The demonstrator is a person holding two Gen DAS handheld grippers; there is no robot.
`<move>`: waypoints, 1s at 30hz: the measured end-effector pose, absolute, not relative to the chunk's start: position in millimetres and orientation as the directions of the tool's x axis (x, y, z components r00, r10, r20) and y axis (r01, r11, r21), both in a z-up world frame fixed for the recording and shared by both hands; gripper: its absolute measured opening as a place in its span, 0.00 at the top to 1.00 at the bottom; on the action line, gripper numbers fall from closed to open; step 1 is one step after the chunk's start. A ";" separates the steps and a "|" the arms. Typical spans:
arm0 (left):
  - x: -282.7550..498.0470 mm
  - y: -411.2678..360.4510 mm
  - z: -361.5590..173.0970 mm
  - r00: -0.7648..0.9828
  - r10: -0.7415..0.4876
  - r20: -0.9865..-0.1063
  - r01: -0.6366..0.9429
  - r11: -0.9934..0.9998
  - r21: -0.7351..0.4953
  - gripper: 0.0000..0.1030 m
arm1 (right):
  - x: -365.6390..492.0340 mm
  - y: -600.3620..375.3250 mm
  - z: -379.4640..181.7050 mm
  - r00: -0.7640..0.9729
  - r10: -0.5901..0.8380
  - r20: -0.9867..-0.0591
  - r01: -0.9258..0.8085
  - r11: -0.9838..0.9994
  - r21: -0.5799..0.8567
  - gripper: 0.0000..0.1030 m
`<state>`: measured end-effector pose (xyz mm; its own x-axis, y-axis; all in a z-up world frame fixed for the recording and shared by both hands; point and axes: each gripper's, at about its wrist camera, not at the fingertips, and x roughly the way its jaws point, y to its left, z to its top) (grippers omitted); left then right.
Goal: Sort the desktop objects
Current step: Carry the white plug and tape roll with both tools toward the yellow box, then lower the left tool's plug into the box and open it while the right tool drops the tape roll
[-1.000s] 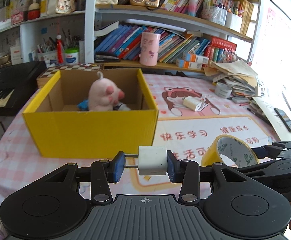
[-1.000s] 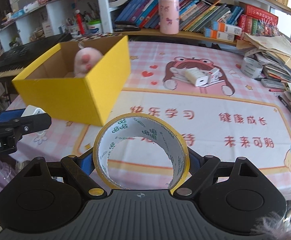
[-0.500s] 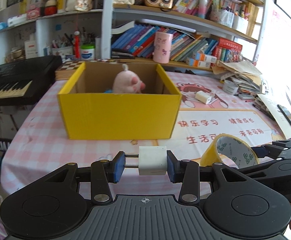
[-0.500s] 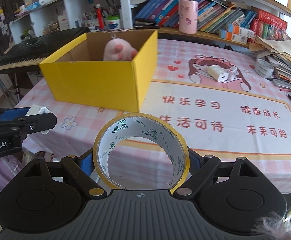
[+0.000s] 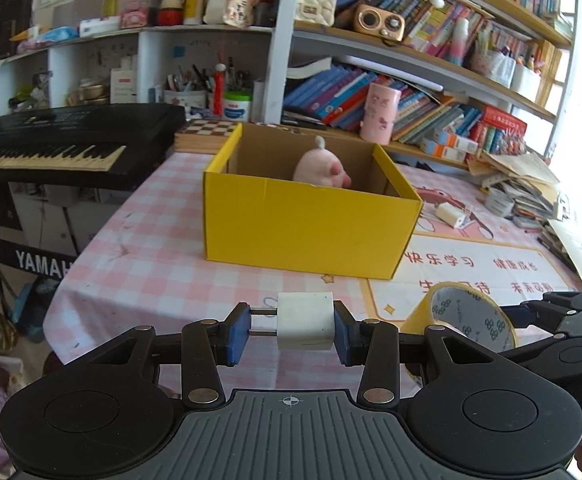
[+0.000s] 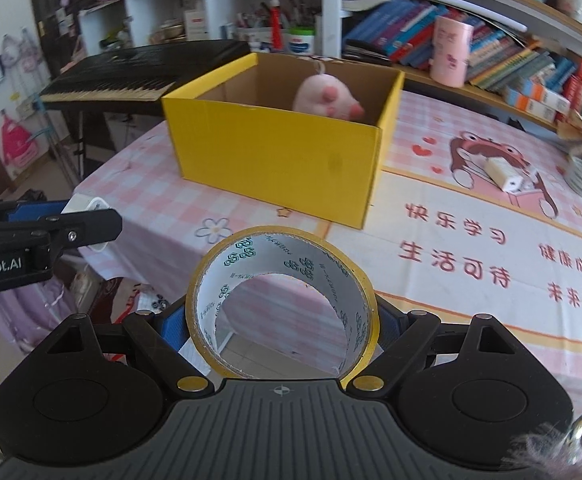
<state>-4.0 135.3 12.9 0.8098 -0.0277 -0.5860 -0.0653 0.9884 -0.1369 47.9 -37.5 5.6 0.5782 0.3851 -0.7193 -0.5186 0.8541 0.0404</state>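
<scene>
- Left tongs (image 5: 293, 329): shown pinching a white charger plug (image 5: 305, 322) between the blue pads (image 5: 238, 333); the plug's two metal prongs point toward the left pad, and the plug is held in the air in front of the table edge.
- Right tongs (image 6: 282, 322): shown clamped on a roll of yellow tape (image 6: 283, 300), gripped across its outer rim with the opening facing the camera; the printed inner core is visible.
- Both tongs are seen side by side, the left one appearing at the left margin of the right wrist view and the tape roll at the lower right of the left wrist view.
- Yellow cardboard box (image 5: 307, 228): placed open-topped on the table (image 5: 139, 256), beyond both tongs and apart from them.
- Pink plush toy (image 5: 321, 168): seen inside the box, rising above its near wall.
- White power adapter (image 6: 503, 174): lying on the cartoon-printed mat (image 6: 471, 232) to the right of the box.
- Background: a black keyboard (image 5: 63, 144) stands left of the table, and bookshelves (image 5: 411, 92) carrying a pink cup (image 5: 380, 114) are ranged behind it.
</scene>
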 end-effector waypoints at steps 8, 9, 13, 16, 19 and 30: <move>0.6 140.0 14.7 0.821 -0.020 -0.571 -0.070 0.988 -0.135 0.60 | 50.2 -31.7 7.2 0.579 0.391 -0.716 -0.539 0.842 0.024 0.17; 1.4 140.6 15.3 0.823 -0.020 -0.567 -0.068 0.989 -0.134 0.60 | 51.0 -31.8 7.6 0.581 0.391 -0.714 -0.538 0.842 0.023 0.17; 5.7 142.2 17.7 0.829 -0.019 -0.559 -0.063 0.990 -0.127 0.60 | 54.2 -32.7 8.6 0.589 0.387 -0.709 -0.531 0.847 0.021 0.17; 7.9 144.0 18.6 0.831 -0.019 -0.556 -0.060 0.991 -0.123 0.60 | 56.6 -33.1 9.8 0.593 0.387 -0.706 -0.524 0.851 0.026 0.17; 10.2 146.1 19.9 0.835 -0.017 -0.550 -0.060 0.991 -0.122 0.60 | 59.7 -31.6 10.5 0.595 0.385 -0.705 -0.517 0.856 0.030 0.17; 25.3 153.2 27.5 0.844 -0.025 -0.536 -0.048 0.991 -0.121 0.60 | 76.7 -22.0 23.1 0.592 0.403 -0.698 -0.511 0.857 0.062 0.17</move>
